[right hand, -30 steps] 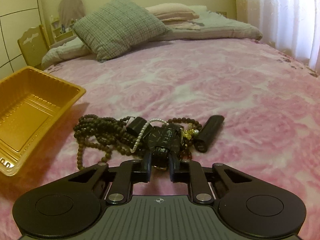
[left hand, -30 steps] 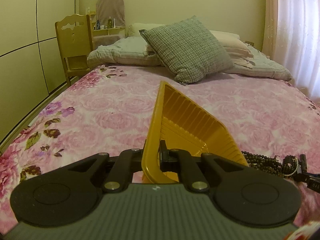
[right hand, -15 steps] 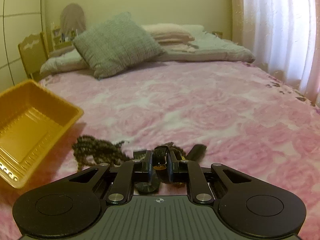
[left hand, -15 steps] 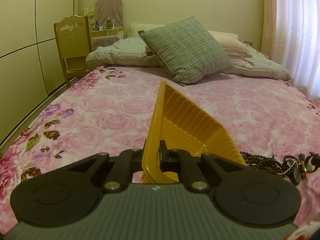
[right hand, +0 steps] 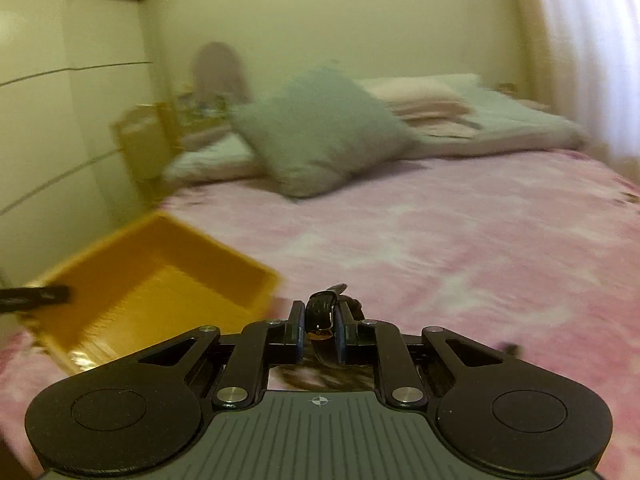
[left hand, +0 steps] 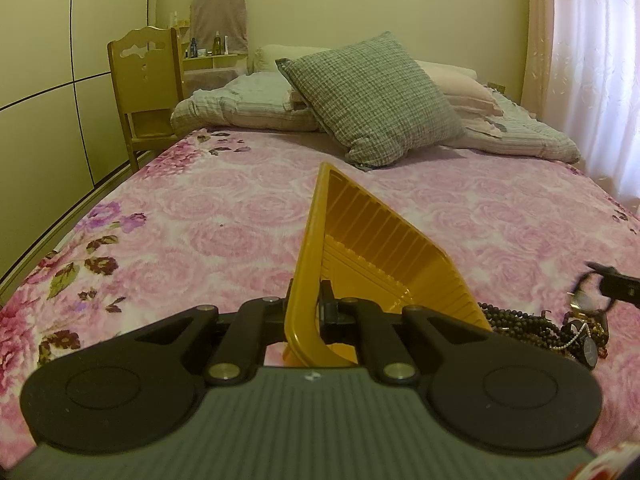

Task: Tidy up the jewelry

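A bed under a pink rose-print blanket (left hand: 224, 216) carries everything. The left gripper (left hand: 306, 308) has its jaws pinching the near rim of the ribbed yellow plastic tray (left hand: 376, 248). Right of those jaws lies a dark beaded jewelry heap (left hand: 532, 328), while the right gripper (right hand: 319, 320) has its jaws pinching a glossy black watch (right hand: 320, 312) above the blanket.

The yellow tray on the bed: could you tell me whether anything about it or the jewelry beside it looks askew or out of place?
Yes. The yellow tray is tipped up on one side, its rim pinched by the left gripper, not lying flat on the bedspread. Beside it, the beaded necklaces lie in a tangled heap. The right gripper holds a black strap lifted from it.
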Available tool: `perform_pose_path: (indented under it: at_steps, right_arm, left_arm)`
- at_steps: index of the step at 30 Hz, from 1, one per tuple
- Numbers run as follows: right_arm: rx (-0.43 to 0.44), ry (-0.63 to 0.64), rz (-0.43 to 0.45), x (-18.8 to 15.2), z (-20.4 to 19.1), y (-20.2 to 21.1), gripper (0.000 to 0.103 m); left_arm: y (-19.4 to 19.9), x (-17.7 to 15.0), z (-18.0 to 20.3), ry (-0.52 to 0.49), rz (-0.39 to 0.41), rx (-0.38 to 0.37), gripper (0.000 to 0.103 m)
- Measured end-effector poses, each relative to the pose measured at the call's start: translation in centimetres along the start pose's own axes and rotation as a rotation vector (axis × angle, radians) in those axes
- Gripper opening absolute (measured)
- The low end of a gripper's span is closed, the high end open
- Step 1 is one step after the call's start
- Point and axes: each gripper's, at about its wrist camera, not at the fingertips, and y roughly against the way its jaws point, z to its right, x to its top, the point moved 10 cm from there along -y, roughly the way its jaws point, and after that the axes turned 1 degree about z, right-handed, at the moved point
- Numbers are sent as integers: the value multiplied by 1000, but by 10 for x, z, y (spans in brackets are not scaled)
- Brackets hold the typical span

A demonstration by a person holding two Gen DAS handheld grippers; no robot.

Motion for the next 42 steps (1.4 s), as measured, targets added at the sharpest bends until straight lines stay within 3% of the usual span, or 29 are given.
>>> perform_pose_path:
  at_steps: [4, 7, 14, 21, 22, 23, 24, 26, 32, 38, 42]
  right_arm:
    - [160, 36, -30, 1, -48, -14, 15]
    - [229, 63, -74, -10, -75, -28, 15]
    - [278, 63, -156, -39, -99, -49, 15]
    - [312, 44, -183, -53, -99, -51, 16]
    - [316, 37, -173, -51, -99, -51, 18]
    - [313, 31, -158, -48, -96, -48, 28]
    - [303, 26, -138, -45, -92, -46, 48]
    - [270, 21, -98, -38, -82, -38, 59]
    - [24, 63, -17, -37, -12, -6, 59]
    - [-279, -27, -88, -63, 90, 11, 59]
    - [-360, -91, -106, -70, 127, 11, 54]
  left_arm:
    - [0, 0, 1, -1, 0, -3, 6]
    - [0, 0, 0, 0, 0, -4, 6]
    - [-1, -2, 1, 0, 0, -9, 6]
    - [-2, -3, 1, 4, -2, -9, 6]
    - [-3, -4, 1, 3, -3, -8, 7]
    - [-3, -5, 1, 2, 0, -6, 7]
    - [-3, -6, 1, 3, -1, -4, 7]
    - [-2, -6, 1, 11, -1, -6, 7]
    - [-3, -7, -1, 18, -2, -6, 7]
    - [-3, -9, -2, 24, -3, -6, 7]
    - [-3, -10, -3, 25, -4, -3, 7]
